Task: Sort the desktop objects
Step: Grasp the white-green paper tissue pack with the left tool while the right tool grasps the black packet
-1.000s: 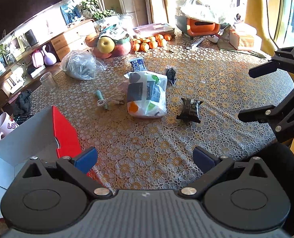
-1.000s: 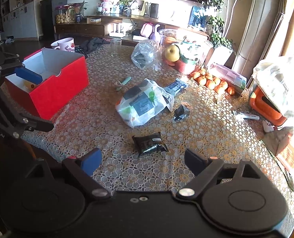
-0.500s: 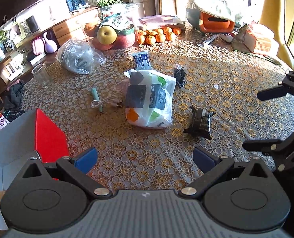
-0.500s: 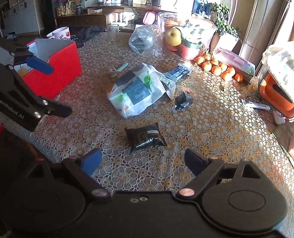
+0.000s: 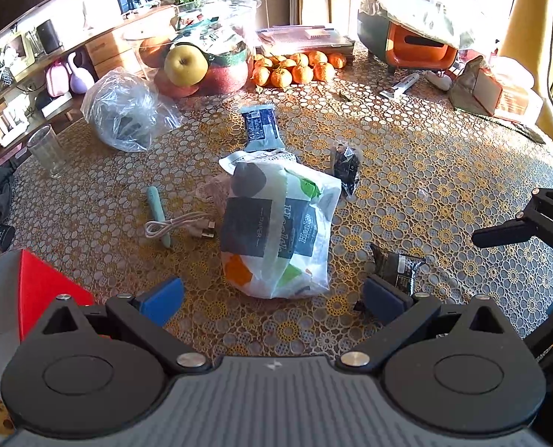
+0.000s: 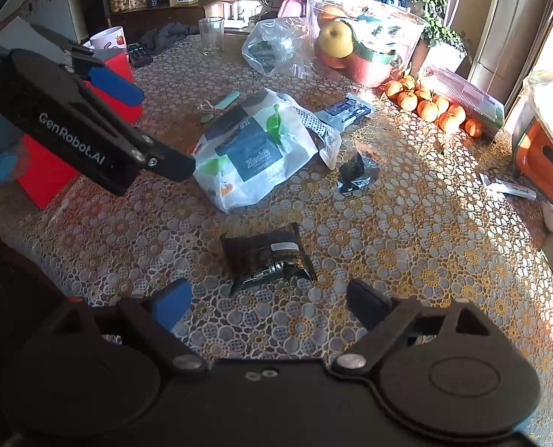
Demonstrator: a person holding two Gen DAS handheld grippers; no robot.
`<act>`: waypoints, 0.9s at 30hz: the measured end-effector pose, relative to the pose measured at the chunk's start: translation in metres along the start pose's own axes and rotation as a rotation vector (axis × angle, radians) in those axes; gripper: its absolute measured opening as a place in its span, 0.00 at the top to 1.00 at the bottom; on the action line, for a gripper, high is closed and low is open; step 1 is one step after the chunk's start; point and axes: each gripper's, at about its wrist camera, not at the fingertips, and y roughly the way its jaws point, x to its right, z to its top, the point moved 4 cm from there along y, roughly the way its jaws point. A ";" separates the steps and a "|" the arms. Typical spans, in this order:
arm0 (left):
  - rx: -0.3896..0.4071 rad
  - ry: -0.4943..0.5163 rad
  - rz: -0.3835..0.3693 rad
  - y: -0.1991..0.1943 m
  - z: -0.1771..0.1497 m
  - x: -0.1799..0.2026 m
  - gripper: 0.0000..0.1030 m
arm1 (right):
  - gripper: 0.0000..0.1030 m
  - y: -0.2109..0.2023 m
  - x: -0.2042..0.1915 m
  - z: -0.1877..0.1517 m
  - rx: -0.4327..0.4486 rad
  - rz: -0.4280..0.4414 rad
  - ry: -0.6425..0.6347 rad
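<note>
Lace-patterned tablecloth (image 6: pixel 407 231): black snack packet (image 6: pixel 269 257) flat, just ahead of right gripper (image 6: pixel 269 303), jaws spread wide, nothing between them; printed white plastic bag (image 5: pixel 280 231) mid-table ahead of left gripper (image 5: pixel 272 298), jaws spread, empty; 2nd small black wrapper (image 5: pixel 345 167) beyond bag; teal pen (image 5: pixel 159 216) beside coiled USB cable (image 5: pixel 179 227); red box (image 6: pixel 79 138) at table edge, left

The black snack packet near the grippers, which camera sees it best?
The right wrist camera. There the black snack packet lies whole and unhidden on the tablecloth, just ahead of the open right gripper. In the left wrist view the packet sits off to the side, partly hidden behind a gripper finger.
</note>
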 end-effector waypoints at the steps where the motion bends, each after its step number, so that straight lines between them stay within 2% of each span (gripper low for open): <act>1: -0.002 0.004 -0.002 0.004 0.002 0.001 0.00 | 0.12 0.003 0.000 0.000 -0.004 0.004 0.001; 6: 0.004 0.034 -0.011 0.020 0.010 0.003 0.00 | 0.12 0.016 0.000 0.003 -0.016 0.025 0.007; 14: -0.025 -0.025 -0.034 0.049 0.017 -0.006 0.00 | 0.12 0.033 0.000 0.012 -0.017 0.051 0.012; 27: -0.056 -0.001 -0.028 0.085 0.024 -0.008 0.00 | 0.12 0.055 -0.001 0.018 -0.032 0.066 0.009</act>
